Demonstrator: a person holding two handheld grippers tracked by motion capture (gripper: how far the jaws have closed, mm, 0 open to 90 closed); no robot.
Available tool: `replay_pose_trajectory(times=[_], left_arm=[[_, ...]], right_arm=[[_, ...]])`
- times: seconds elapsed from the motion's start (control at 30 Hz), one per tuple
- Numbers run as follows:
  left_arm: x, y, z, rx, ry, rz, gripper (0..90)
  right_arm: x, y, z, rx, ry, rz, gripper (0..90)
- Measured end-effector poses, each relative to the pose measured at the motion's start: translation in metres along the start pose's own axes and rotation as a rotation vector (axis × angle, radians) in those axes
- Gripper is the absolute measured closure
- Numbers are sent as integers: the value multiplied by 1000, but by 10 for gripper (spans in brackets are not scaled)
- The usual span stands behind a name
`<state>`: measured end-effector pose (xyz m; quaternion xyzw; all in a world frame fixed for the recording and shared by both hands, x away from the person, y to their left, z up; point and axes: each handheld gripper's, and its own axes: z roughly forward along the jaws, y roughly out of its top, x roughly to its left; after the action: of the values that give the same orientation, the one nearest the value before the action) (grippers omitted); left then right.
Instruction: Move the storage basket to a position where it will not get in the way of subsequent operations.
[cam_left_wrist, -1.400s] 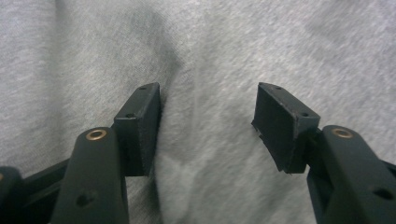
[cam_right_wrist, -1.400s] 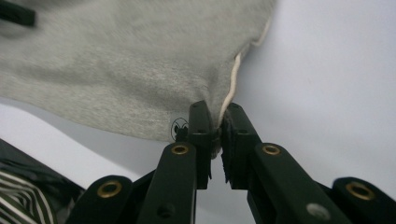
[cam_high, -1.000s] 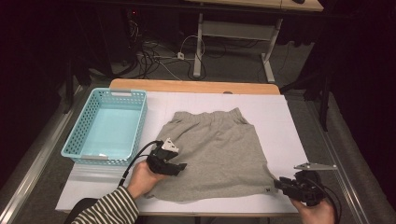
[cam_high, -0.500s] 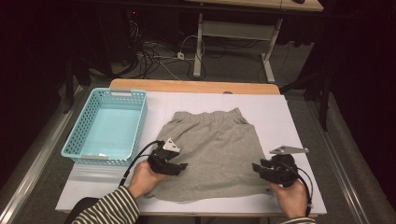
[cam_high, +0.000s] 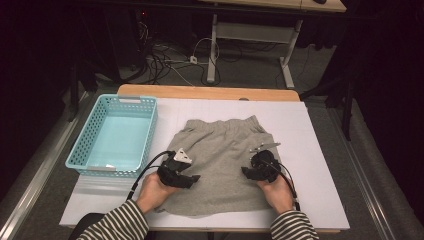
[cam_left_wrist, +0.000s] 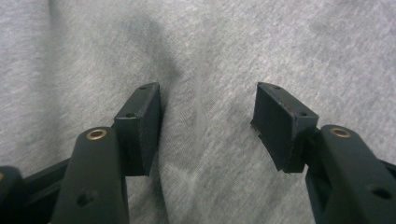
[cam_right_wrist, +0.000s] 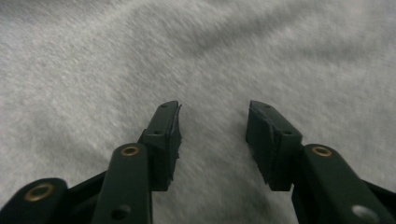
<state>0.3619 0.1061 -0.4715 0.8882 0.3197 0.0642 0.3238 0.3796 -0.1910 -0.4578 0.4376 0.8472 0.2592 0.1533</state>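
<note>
The grey shorts (cam_high: 222, 165) lie spread flat on the white table (cam_high: 320, 150), waistband away from the person, with a blue basket (cam_high: 112, 137) just beside them. The 2 grippers sit over the lower half of the cloth: the left gripper (cam_left_wrist: 208, 114) and the right gripper (cam_right_wrist: 212, 126) each have jaws apart with only fabric between them. This looks like the start of a fold. Next, each should probably close on a pinch of cloth before lifting.
</note>
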Motion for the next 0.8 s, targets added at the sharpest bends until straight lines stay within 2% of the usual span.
replay_pose_trajectory(times=[0.1,0.13,0.23,0.3,0.37,0.5,0.6,0.7,0.73,0.8], left_arm=[[-1,-2,-2,2,-3,5,433],[-1,-3,-2,1,-3,6,443],[-2,-5,-4,1,-5,5,460],[-2,-5,-5,1,-16,-6,483],[0,-6,-5,-4,-37,-21,484],[1,-7,-6,-4,-41,-29,535],[1,-7,-7,9,-50,-27,633],[1,-7,-9,30,-43,-11,792],[2,-7,-10,32,-53,-11,829],[5,-8,-11,39,-68,-22,841]], right_arm=[[2,-1,-4,34,34,-25,830],[3,-2,-6,47,39,-36,867],[6,-6,-12,79,35,-84,888],[4,-10,-17,102,50,-87,892],[1,-15,-22,120,71,-80,892],[-3,-21,-27,132,95,-60,875],[-4,-21,-29,111,97,-53,770],[-7,-16,-35,50,70,-51,678],[-9,-14,-38,27,64,-42,665],[-18,-10,-44,-19,52,-15,644]])
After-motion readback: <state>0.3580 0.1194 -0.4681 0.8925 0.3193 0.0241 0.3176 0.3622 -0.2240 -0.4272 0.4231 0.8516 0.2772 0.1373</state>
